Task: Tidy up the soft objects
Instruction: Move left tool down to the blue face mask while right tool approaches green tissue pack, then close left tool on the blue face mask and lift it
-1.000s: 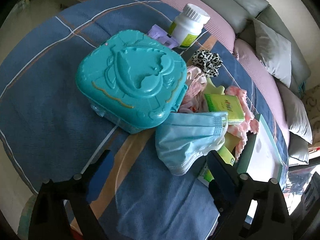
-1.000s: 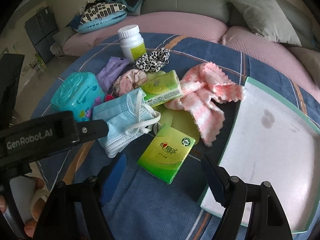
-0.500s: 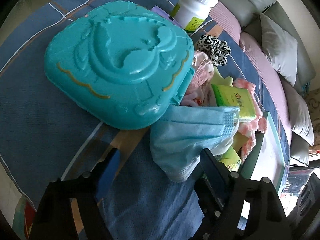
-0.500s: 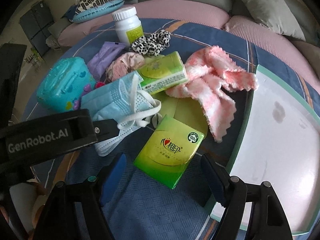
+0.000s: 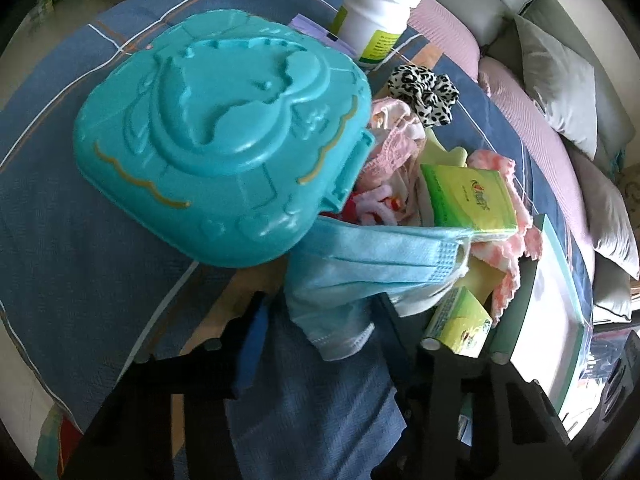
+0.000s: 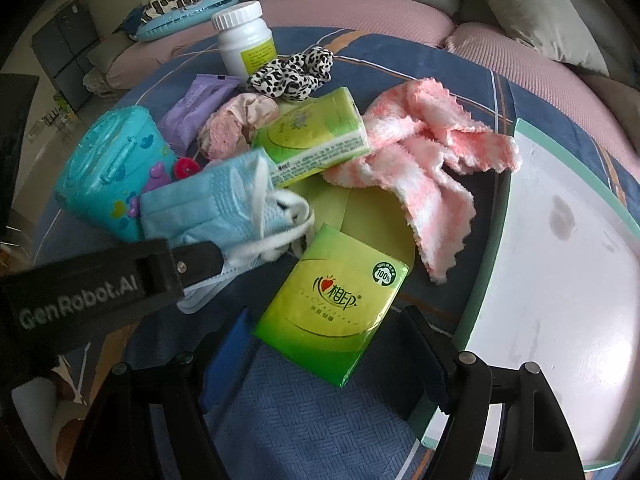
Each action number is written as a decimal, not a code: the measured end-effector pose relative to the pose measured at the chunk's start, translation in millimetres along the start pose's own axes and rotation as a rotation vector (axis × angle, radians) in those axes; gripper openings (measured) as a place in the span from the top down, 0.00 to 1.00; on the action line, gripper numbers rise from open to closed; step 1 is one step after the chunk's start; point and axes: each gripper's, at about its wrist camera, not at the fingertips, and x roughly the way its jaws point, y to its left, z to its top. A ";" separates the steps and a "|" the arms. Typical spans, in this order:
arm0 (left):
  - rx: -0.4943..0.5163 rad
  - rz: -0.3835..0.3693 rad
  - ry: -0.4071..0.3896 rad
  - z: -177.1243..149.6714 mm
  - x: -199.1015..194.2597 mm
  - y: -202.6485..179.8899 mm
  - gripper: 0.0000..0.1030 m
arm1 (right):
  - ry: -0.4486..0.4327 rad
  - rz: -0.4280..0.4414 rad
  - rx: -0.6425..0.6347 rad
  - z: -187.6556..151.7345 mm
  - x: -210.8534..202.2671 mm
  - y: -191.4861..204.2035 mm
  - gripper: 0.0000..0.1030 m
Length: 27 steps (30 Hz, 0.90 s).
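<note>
A light blue face mask (image 5: pixel 372 264) lies crumpled against a teal plastic case (image 5: pixel 220 152). My left gripper (image 5: pixel 320 320) points down over the mask's lower edge. Its jaws are closing with the mask between them, and the blue left pad still stands clear of the fabric. In the right wrist view one left finger (image 6: pixel 192 260) rests at the mask (image 6: pixel 216 204). My right gripper (image 6: pixel 324 344) is open, straddling the near end of a green tissue pack (image 6: pixel 336 300) without touching it. A pink fluffy cloth (image 6: pixel 424 160), a second tissue pack (image 6: pixel 312 140), a leopard scrunchie (image 6: pixel 292 72) and a pink scrunchie (image 6: pixel 236 124) lie behind.
A white tray with a green rim (image 6: pixel 492 208) sits at the right on the blue checked cover. A white bottle (image 6: pixel 244 40) and a purple packet (image 6: pixel 196 104) stand at the back. A pink and grey sofa with cushions curves around behind.
My left gripper came down and closer to the mask while its jaws narrowed. My right gripper sank toward the near tissue pack, jaws unchanged.
</note>
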 end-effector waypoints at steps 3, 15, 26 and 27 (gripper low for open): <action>0.006 0.000 0.001 1.2 2.3 -2.3 0.62 | -0.006 -0.011 -0.001 -0.6 -1.6 -1.3 0.29; 0.008 -0.045 0.001 -1.3 0.0 3.1 0.77 | -0.021 -0.005 0.027 -3.8 -10.0 -9.8 0.40; 0.011 -0.091 0.014 -12.0 -12.6 13.1 0.80 | -0.055 0.000 0.048 -4.7 -24.4 -15.2 0.40; 0.015 -0.096 0.012 -13.1 -14.2 13.4 0.81 | -0.058 -0.001 0.049 -6.2 -26.1 -16.6 0.40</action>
